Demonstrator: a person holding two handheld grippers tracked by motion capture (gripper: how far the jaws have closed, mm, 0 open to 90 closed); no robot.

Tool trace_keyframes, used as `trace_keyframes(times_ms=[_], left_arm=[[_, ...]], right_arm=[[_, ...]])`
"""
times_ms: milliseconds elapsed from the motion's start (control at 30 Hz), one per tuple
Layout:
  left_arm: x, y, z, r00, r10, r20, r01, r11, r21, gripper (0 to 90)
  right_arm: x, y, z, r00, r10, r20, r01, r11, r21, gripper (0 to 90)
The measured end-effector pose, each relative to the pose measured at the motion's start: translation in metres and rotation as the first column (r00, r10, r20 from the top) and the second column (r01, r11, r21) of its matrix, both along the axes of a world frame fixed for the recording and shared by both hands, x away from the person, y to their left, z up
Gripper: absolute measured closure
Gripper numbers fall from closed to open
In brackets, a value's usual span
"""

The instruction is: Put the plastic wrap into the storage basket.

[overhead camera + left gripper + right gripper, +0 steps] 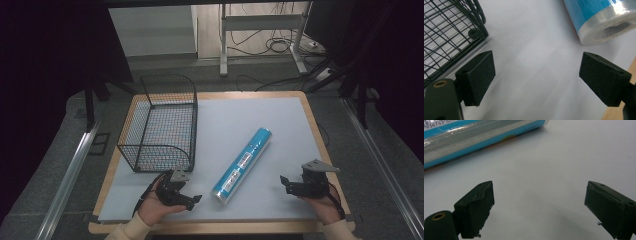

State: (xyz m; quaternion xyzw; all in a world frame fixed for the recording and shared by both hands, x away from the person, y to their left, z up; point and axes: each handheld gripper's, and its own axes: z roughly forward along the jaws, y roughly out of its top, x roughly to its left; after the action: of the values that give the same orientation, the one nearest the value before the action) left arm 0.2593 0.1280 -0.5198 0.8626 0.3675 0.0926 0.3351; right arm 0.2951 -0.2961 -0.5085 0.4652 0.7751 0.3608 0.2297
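The left hand-held gripper [192,200] sits low near the front edge of the bench [300,107], its jaws spread wide with nothing between them; its own view looks across bare grey mat toward the near, open end of the blue roll [604,22], with a corner of the wire basket [451,32] at the upper left. The right hand-held gripper [286,184] rests on the other side, jaws likewise wide and empty, and its view shows the roll's long side [481,137] lying across the top, apart from the pads. From above, the blue roll [242,165] lies flat on the mat on a diagonal between the two grippers, its near end toward the person, while the wire basket [145,145] stands just left of it, empty as far as can be seen. This looks like the approach step, with no grasp made yet. The next move probably calls for one or both grippers to close in on the roll, with the jaws set across its round body so it does not roll away, before lifting it toward the basket.
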Motion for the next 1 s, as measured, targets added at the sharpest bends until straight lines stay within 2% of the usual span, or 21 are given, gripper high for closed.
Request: trace_keyframes(times_ms=[167, 300, 667, 800, 967, 1000], left_arm=[[0.000, -0.001, 0.000, 1.0000, -0.004, -0.001, 0.004, 1.0000, 0.002, 13.2], [-0.001, -0.002, 0.001, 1.0000, -0.008, -0.002, 0.008, 1.0000, 0.004, 13.1], [0.000, 0.000, 0.003, 0.9999, 0.006, 0.010, -0.006, 1.0000, 0.000, 13.1], [-0.003, -0.003, 0.010, 0.9995, 0.006, 0.030, -0.006, 1.0000, 0.005, 13.1], [-0.009, -0.011, 0.028, 0.9990, -0.009, 0.043, 0.010, 0.9997, -0.021, 13.4], [-0.009, -0.011, 0.028, 0.9990, -0.009, 0.043, 0.010, 0.9997, -0.021, 13.5]], right_arm=[[-0.001, -0.002, 0.003, 0.9998, -0.002, 0.018, 0.002, 1.0000, 0.008, 10.1], [-0.002, -0.003, 0.004, 0.9999, -0.006, 0.016, 0.006, 0.9999, 0.011, 10.8], [-0.003, -0.001, 0.004, 0.9992, 0.033, 0.023, -0.033, 0.9995, 0.000, 12.1], [-0.003, -0.001, 0.005, 0.9992, 0.029, 0.028, -0.030, 0.9995, 0.008, 12.1], [-0.004, -0.002, 0.006, 0.9989, 0.027, 0.038, -0.028, 0.9996, 0.010, 12.2], [-0.004, -0.002, 0.006, 0.9989, 0.027, 0.038, -0.028, 0.9996, 0.010, 12.2]])
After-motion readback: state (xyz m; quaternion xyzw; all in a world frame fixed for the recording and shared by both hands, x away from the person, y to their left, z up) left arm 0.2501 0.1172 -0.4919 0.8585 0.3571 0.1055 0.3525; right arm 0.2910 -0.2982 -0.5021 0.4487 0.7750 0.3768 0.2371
